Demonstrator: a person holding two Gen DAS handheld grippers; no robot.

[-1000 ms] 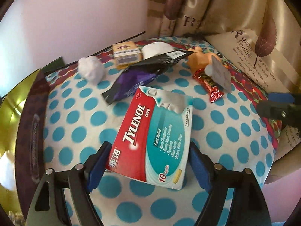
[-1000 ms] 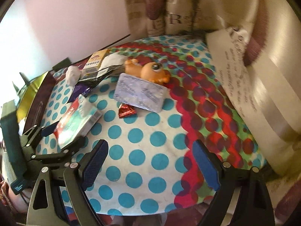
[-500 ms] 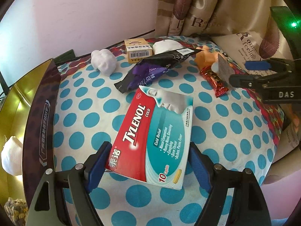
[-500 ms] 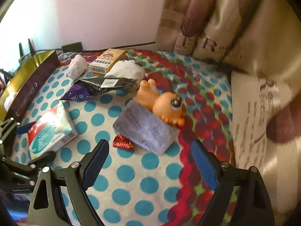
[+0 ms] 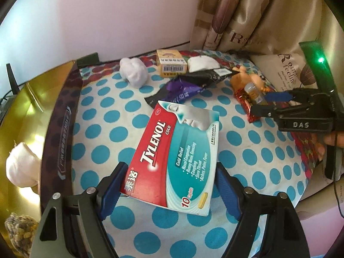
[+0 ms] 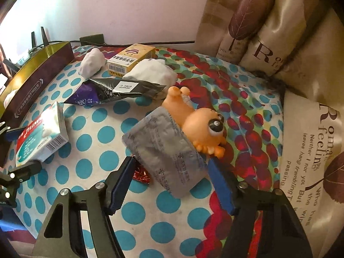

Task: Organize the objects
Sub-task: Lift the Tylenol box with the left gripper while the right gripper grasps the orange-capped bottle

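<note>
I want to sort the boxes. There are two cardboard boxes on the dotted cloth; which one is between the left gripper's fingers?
The red and teal Tylenol box, lying flat near the left gripper. The small yellow box sits far back by the wall.

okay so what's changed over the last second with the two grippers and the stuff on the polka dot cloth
The right gripper moved forward to the silver blister pack, which now sits between its open fingers beside the orange toy. The left gripper stayed around the Tylenol box, which looks lifted off the cloth. The yellow box and purple packet haven't moved.
</note>
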